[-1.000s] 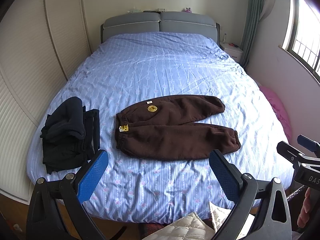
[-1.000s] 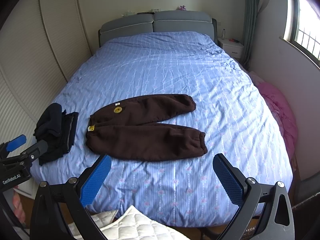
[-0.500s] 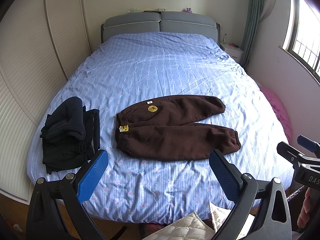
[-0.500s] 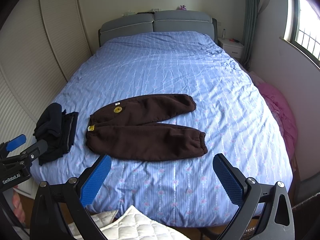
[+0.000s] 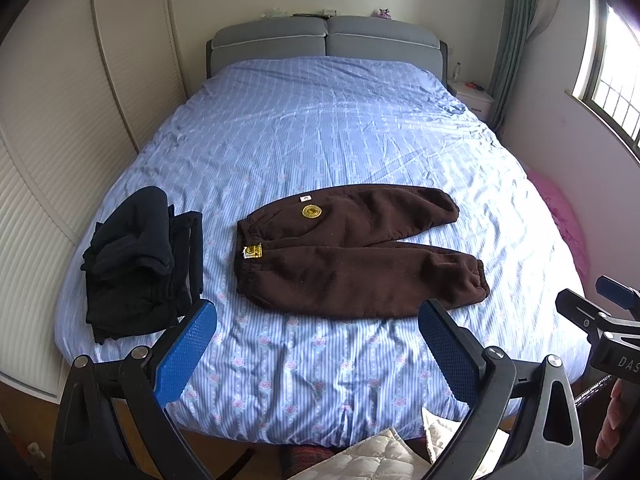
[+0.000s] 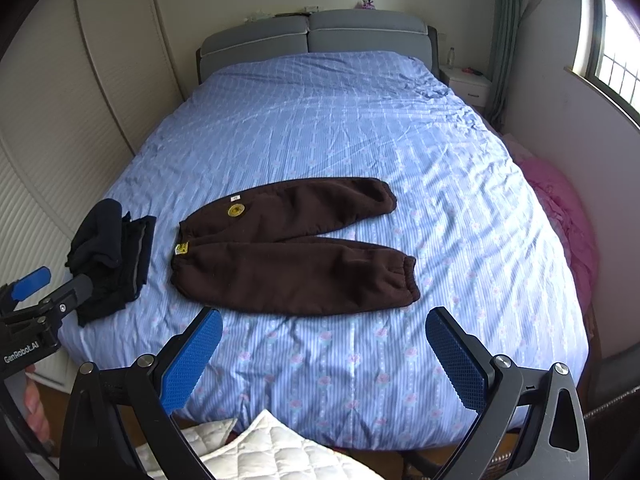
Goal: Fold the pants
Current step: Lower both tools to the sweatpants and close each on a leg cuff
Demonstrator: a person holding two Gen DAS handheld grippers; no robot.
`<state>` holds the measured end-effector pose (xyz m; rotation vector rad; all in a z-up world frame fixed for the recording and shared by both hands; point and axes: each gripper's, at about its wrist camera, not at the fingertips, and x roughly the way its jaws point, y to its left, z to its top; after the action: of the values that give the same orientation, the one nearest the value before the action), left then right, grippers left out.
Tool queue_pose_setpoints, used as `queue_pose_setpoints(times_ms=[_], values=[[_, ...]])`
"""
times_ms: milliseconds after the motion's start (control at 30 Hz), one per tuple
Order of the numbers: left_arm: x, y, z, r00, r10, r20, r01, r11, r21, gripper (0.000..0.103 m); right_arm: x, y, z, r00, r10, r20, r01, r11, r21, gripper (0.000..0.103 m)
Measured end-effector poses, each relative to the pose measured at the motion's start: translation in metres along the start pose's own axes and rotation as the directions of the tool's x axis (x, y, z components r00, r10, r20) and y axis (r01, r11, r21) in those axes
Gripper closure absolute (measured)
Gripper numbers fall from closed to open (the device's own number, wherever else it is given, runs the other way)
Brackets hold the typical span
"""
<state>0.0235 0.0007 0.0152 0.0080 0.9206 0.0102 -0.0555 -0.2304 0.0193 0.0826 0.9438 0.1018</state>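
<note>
Brown pants (image 5: 352, 256) lie flat at the centre of the frame on a blue bed (image 5: 320, 128), waistband to the left, both legs running right and spread in a narrow V. Left gripper (image 5: 318, 354), lower frame: jaws wide apart, holding nothing, short of the pants. Right gripper (image 6: 324, 354), lower frame: likewise wide apart and empty. A pile of dark clothes (image 5: 136, 260) sits at centre left, apart from the pants.
</note>
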Motion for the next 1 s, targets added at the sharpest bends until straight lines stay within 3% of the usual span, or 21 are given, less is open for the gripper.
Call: queue_pose_setpoints(times_ms=[300,500,667,867,1000], values=[[0.029,0.013,-0.007,0.999,0.035,-0.034,-0.037,0.998,-0.049,0.001,0.035,0.001,0.001,0.997,0.003,-0.074,-0.002,1.000,0.004,0.000],[0.066,0.032,-0.016,0.996,0.081,-0.047,-0.082,0.996,-0.036,0.001,0.087,0.003,-0.004,0.989,0.009,-0.149,-0.003,0.999,0.040,0.000],[0.116,0.055,-0.026,0.990,0.059,-0.129,-0.063,0.998,-0.028,0.001,0.137,0.012,-0.015,0.977,0.019,-0.214,0.007,0.993,0.118,0.000],[0.183,0.072,-0.031,0.964,0.023,-0.267,-0.026,1.000,-0.007,0.001,0.192,0.022,-0.029,0.954,0.004,-0.299,0.062,0.975,0.214,0.001],[0.231,0.081,-0.035,0.936,-0.006,-0.353,-0.015,0.998,-0.057,0.003,0.234,0.023,-0.039,0.930,0.017,-0.368,0.075,0.970,0.232,0.001]])
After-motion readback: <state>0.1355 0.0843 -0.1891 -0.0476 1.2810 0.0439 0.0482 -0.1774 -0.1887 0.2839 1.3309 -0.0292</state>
